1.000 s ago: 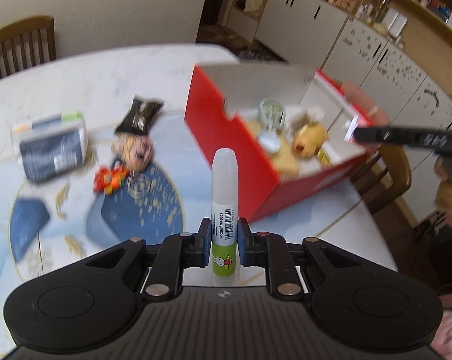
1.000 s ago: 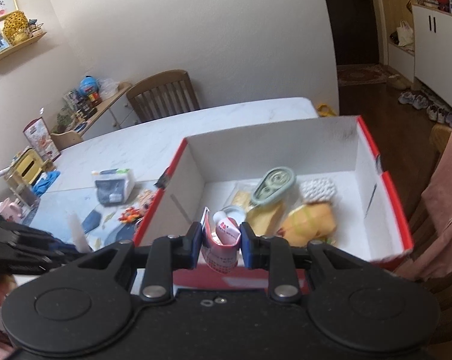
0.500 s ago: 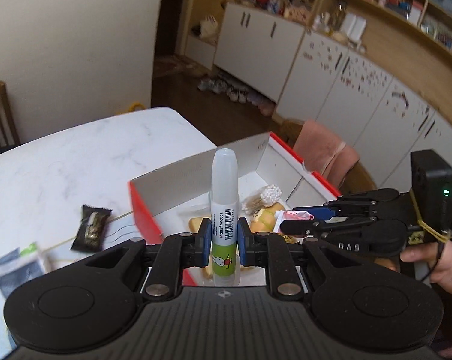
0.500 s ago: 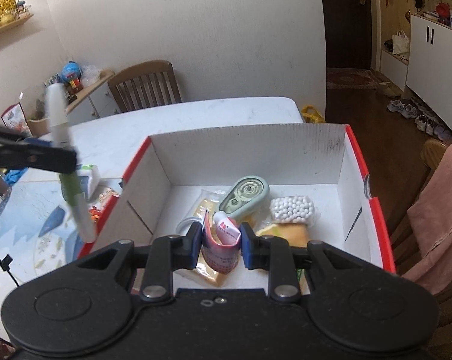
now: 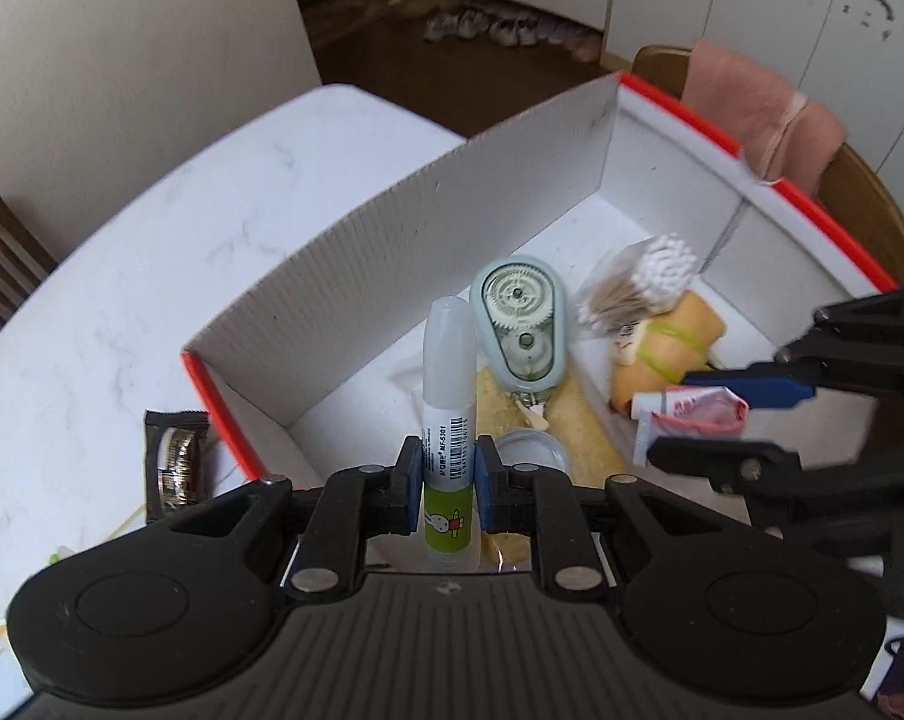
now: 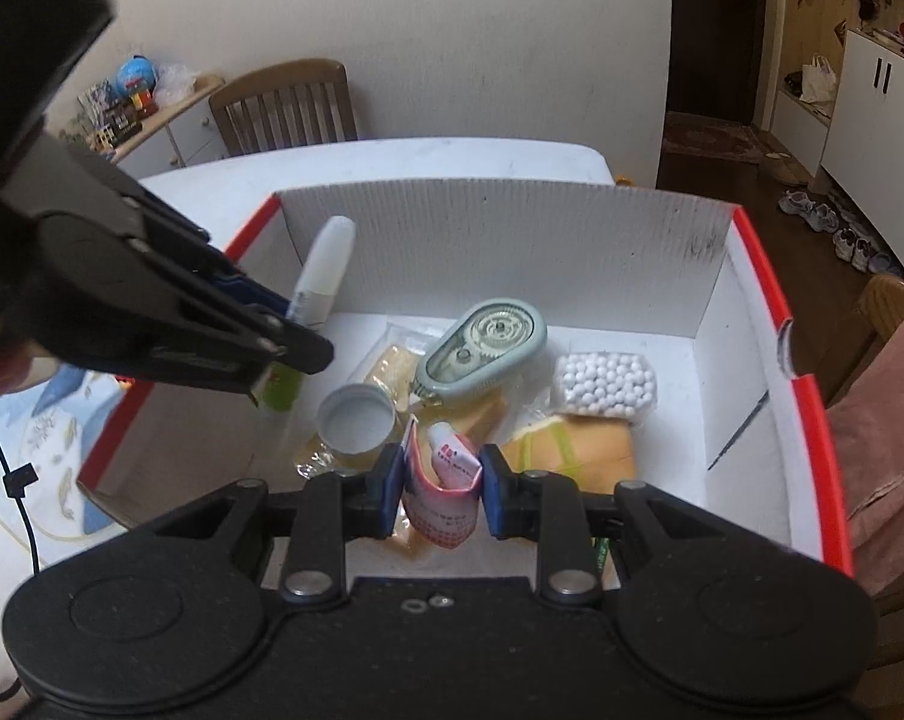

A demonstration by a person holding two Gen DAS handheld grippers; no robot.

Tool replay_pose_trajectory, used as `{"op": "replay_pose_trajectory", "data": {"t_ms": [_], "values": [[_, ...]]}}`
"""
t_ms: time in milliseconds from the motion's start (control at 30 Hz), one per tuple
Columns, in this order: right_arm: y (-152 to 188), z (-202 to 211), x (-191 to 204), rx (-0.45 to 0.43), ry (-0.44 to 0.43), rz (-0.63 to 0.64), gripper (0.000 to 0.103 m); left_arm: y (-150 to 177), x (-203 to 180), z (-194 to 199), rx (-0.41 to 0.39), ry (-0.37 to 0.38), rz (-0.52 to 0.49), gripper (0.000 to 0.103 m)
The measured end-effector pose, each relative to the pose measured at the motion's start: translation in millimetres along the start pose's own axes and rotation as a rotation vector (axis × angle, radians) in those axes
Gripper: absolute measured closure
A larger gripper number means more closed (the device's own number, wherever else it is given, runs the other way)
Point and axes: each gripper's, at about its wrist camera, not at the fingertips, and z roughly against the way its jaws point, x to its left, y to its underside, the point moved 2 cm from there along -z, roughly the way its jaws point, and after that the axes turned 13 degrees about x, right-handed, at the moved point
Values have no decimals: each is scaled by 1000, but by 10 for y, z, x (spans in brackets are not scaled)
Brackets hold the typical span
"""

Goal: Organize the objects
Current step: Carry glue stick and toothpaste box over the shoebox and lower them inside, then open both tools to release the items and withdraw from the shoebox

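My left gripper (image 5: 449, 474) is clamped on a glue pen (image 5: 450, 414), held upright over the near left corner of the red box (image 5: 680, 120). My right gripper (image 6: 442, 483) is closed on a crumpled pink tube (image 6: 446, 480) above the box's near edge. Inside the box lie 1 tape dispenser (image 6: 482, 348), 1 white lid (image 6: 356, 420) and 1 pack of cotton swabs (image 6: 605, 384). A dark wrapper (image 5: 176, 456) lies on the table just left of the box.
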Motion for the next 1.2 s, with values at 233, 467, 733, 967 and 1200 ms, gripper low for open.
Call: {"op": "replay_pose_trajectory", "data": {"t_ms": [233, 467, 733, 967, 1200], "values": [[-13, -123, 36, 33, 31, 25, 77, -100, 25, -238, 53, 6, 20, 87], [1, -168, 5, 56, 52, 16, 76, -184, 28, -379, 81, 17, 43, 86], [34, -153, -58, 67, 60, 1, 72, -235, 13, -448, 87, 4, 51, 85], [69, -73, -100, 52, 38, -11, 69, -181, -8, -401, 65, 6, 58, 84], [97, 127, -81, 11, 2, -22, 67, -60, -11, -241, 20, 50, 77, 84]]}}
